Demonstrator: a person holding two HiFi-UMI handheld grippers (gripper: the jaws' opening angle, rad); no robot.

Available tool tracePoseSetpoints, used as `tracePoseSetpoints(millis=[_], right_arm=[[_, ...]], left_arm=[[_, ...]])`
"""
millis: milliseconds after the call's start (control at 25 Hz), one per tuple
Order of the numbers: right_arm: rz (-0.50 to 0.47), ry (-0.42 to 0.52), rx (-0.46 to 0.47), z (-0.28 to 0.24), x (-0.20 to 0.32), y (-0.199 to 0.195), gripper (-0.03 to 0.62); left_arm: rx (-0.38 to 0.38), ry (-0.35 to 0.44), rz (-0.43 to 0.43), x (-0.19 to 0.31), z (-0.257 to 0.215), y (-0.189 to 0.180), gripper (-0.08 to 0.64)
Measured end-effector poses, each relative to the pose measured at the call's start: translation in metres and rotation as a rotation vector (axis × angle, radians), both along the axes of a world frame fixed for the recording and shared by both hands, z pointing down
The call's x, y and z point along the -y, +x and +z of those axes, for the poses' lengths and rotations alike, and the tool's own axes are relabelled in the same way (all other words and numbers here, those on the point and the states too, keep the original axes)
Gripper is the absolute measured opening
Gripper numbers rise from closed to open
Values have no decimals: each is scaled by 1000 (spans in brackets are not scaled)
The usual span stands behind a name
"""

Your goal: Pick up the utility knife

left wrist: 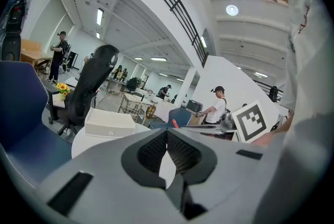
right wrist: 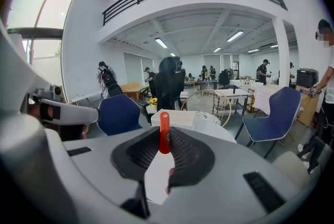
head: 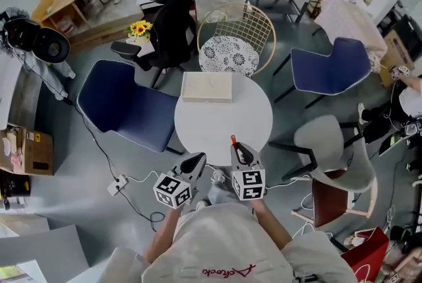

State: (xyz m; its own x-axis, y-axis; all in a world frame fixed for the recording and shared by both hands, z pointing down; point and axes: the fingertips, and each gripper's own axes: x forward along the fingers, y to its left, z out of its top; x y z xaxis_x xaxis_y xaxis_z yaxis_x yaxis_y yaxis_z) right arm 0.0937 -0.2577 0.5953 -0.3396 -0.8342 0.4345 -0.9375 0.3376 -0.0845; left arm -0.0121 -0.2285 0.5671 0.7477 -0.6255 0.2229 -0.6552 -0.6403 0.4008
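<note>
Head view first: a round white table (head: 198,126), smooth and matte, with a flat white box (head: 207,87) at its far edge. Both tools are side by side at the near edge. The right gripper (head: 235,146) has the utility knife (head: 233,141), a slim orange-red sliver poking out past its tips toward the far side. It looks clear of the tabletop, though it's tiny from up here and I can't be sure. The left gripper (head: 198,158) sits just to its left, carrying nothing.

Over to the left gripper view: jaws brought together, ribbed black pads (left wrist: 153,149) meeting at the tips. Nothing is between them, only white table showing through the slot below. Off to the right is the other tool's marker cube (left wrist: 252,121), with a speck of orange near it.

Now the right gripper view, and here's the grip. The jaws are closed narrow on the utility knife (right wrist: 164,133), a pad pressing each flat side. The handle stands upright between them, its rounded end on top with a small hole in it. It's hard, glossy plastic against grippy rubber ribbing, but the body is thin and slick.

To finish this well, I'd say steady squeeze and a straight lift. The wrist wants to be level so the handle can't pivot between the pads, with the empty left tool clear of the path.
</note>
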Motion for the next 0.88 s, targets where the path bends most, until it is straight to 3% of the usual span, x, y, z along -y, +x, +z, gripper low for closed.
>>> tracePoseSetpoints(millis=[560, 880], right_arm=[[16, 103, 5, -36, -124, -41, 67], [23, 140, 9, -46, -180, -59, 66]], left_arm=[[-12, 73, 40, -114, -21, -29, 12], [-29, 104, 74, -155, -26, -34, 12]])
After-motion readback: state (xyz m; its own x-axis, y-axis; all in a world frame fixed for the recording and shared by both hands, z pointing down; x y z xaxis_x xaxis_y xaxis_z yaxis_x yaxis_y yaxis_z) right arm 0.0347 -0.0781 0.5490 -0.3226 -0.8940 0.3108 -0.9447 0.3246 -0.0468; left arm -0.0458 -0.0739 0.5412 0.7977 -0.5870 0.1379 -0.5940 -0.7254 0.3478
